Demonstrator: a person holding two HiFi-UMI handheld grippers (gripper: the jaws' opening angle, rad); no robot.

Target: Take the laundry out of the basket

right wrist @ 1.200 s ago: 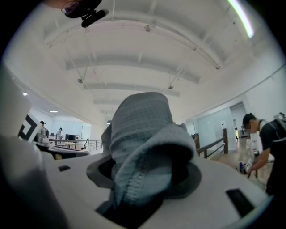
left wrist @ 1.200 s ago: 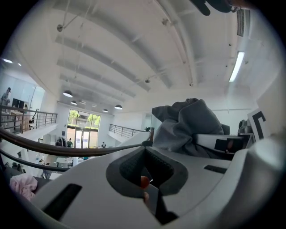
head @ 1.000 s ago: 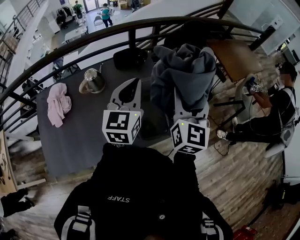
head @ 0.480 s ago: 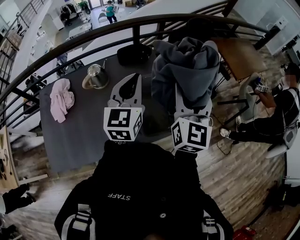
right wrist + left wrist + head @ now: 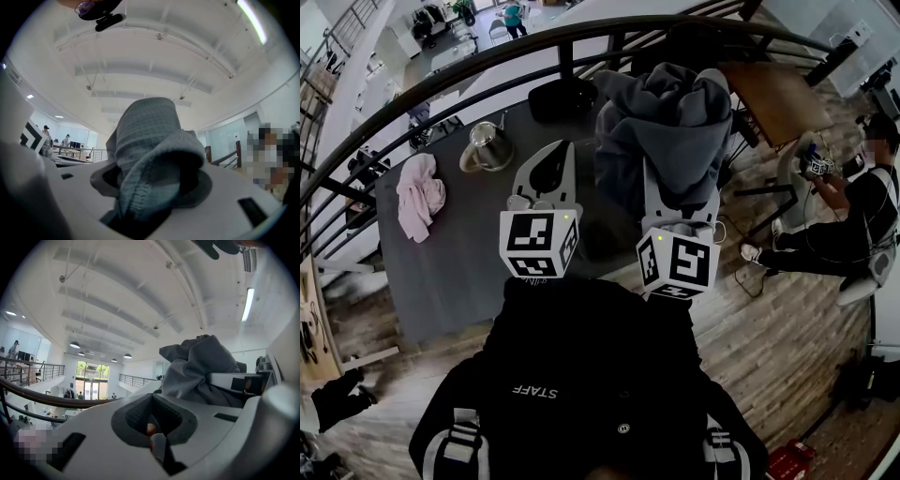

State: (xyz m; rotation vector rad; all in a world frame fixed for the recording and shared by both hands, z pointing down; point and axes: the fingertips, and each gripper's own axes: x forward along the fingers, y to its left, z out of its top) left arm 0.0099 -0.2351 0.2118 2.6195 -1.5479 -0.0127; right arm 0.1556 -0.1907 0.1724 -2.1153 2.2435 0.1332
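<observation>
Right of centre in the head view, a bulky grey knit sweatshirt [image 5: 670, 122] is held up, bunched, in the right tongs [image 5: 680, 208] above the dark grey table [image 5: 459, 272]. Those tongs are clamped on a thick fold of it. The right gripper view shows stitched, waffle-textured cloth filling the gap and spilling over both jaws. The left tongs [image 5: 551, 155], at centre frame, are pressed together with nothing between them.

What looks like the black round basket [image 5: 562, 97] sits at upper centre by the railing. A crumpled pink cloth [image 5: 420, 192] lies at the left, near a steel kettle [image 5: 487, 147].

The sweatshirt should handle as soft, limp and fairly weighty for cloth. It will probably sag and swing, with loose ends trailing, and it is neither fragile nor slippery. A doubled fold or seam is the best place to grip. One hold leaves most of the bulk dangling, so a second pinch lower down would steady it.
</observation>
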